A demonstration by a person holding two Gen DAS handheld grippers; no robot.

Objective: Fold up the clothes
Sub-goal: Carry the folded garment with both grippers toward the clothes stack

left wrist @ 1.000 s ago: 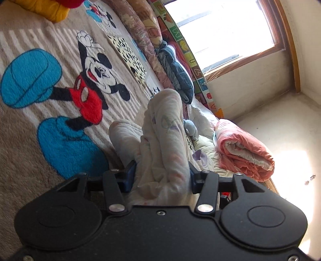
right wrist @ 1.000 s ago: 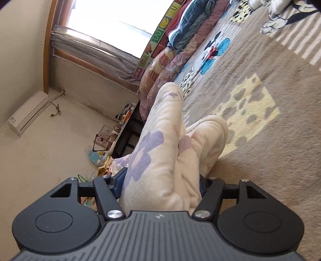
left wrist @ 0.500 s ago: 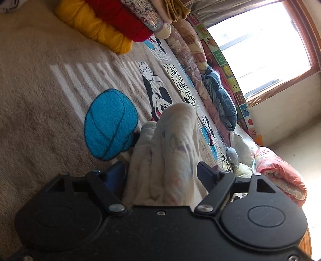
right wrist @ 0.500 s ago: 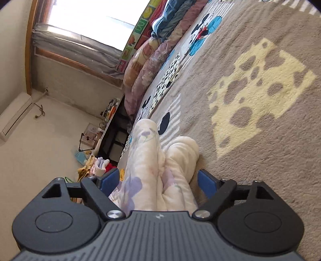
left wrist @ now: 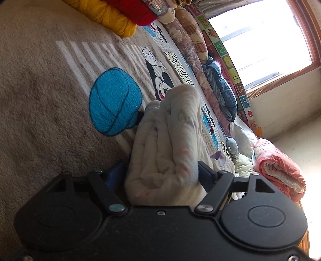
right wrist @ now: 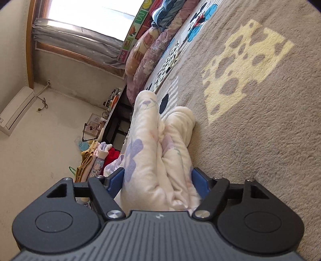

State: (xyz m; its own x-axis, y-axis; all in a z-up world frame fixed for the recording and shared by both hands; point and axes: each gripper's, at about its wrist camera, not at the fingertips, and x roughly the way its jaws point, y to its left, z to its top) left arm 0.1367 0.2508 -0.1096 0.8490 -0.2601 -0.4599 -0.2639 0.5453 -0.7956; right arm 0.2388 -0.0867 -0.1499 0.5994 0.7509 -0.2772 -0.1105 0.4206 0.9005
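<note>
A cream fleece garment (left wrist: 176, 124) with pale purple flowers lies bunched in thick folds on the grey cartoon blanket (left wrist: 46, 96). My left gripper (left wrist: 162, 170) has the bundle between its fingers, and its jaws are closing, with the pads against the fabric on both sides. In the right wrist view the same garment (right wrist: 148, 128) rests on the blanket (right wrist: 260, 140) beside a yellow cheese print. My right gripper (right wrist: 158, 176) is also closing, and its blue pads (right wrist: 115, 180) touch the cloth on each side. The fabric hides the fingertips.
Folded yellow and red clothes (left wrist: 124, 14) are stacked at the far end of the blanket. A rolled pink quilt (left wrist: 276, 170), a blue garment (left wrist: 220, 86) and pillows line the window side. A dark desk (right wrist: 118, 118) and loose clothes (right wrist: 94, 160) stand off the bed's edge.
Both grippers sank toward the blanket with the garment. Their jaws spread wide off the fabric half a second ago and have now come back in against it.
</note>
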